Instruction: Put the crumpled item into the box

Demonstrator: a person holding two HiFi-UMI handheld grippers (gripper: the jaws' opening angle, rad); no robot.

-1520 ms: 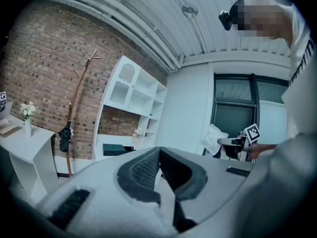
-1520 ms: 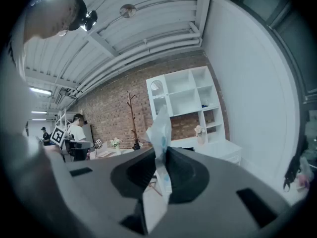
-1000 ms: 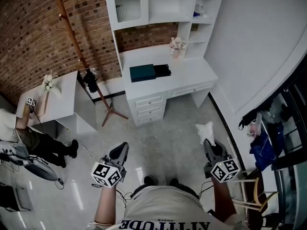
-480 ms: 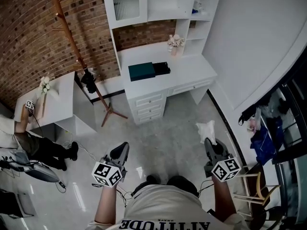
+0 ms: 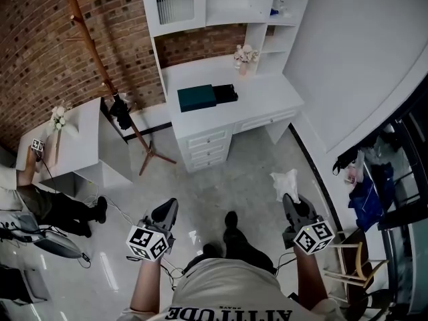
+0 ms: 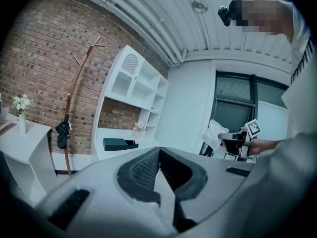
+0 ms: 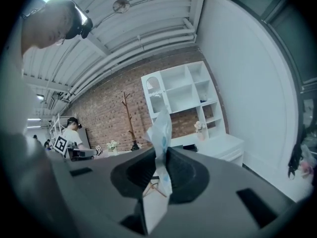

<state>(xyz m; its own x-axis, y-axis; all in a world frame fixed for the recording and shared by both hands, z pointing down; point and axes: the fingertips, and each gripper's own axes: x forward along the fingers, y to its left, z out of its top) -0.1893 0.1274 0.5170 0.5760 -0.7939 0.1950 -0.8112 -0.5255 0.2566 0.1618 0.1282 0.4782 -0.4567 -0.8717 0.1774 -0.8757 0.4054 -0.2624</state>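
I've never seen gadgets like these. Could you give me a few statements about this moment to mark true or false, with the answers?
1. The right gripper is clamped on the crumpled white item. True.
2. The left gripper holds something too. False: its jaws are together with nothing between them.
3. The dark box sits on the white desk. True.
4. The crumpled item lies in the box. False: it is in the right gripper, over the floor and apart from the desk.
5. The coat stand is to the right of the desk. False: it stands to the left of the desk, by the brick wall.
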